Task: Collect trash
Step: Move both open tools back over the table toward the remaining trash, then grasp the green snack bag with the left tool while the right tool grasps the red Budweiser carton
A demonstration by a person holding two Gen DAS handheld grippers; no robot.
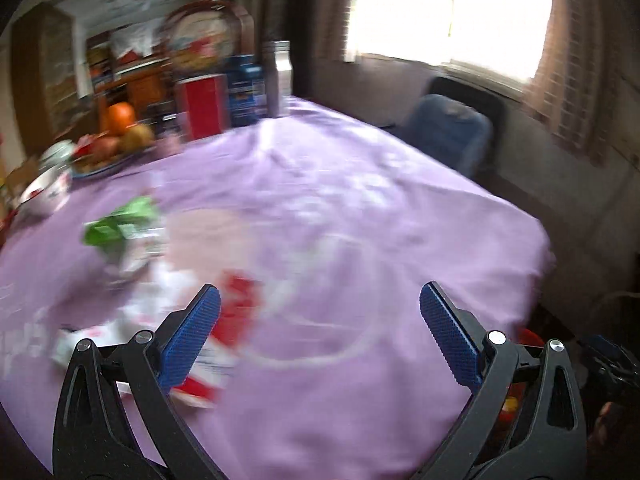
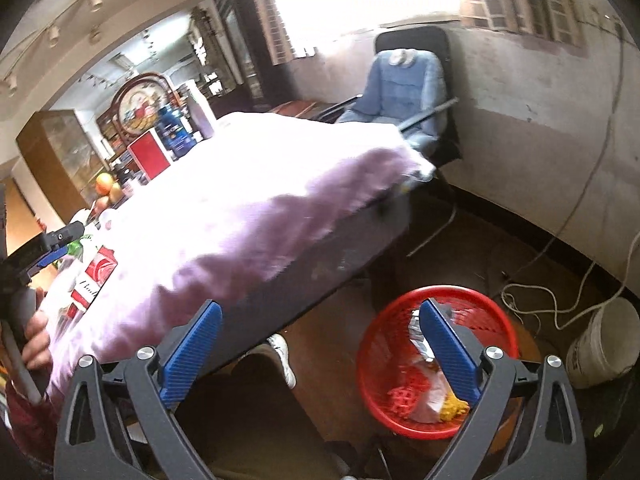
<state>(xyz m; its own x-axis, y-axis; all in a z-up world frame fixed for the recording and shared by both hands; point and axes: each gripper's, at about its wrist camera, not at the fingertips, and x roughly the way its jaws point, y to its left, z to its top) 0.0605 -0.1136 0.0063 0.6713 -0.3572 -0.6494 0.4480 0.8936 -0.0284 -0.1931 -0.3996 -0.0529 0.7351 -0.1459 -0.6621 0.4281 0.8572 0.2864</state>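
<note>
At 9 o'clock of the left gripper (image 1: 320, 312), whose jaws are spread wide and empty, the trash wrappers (image 1: 132, 248) are seen scattered on the purple tablecloth (image 1: 360, 208). Open cloth is left toward the table edge at 3 o'clock. The right gripper (image 2: 320, 320) is held wide, empty; the red basket (image 2: 496, 316) is seen below it on the floor, trash inside.

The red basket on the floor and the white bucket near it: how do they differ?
The red basket has openwork mesh walls; the white bucket has solid ones. The red basket holds crumpled wrappers; the white bucket's inside cannot be seen. The red basket looks wider. Both stand on the floor, open-topped.
</note>
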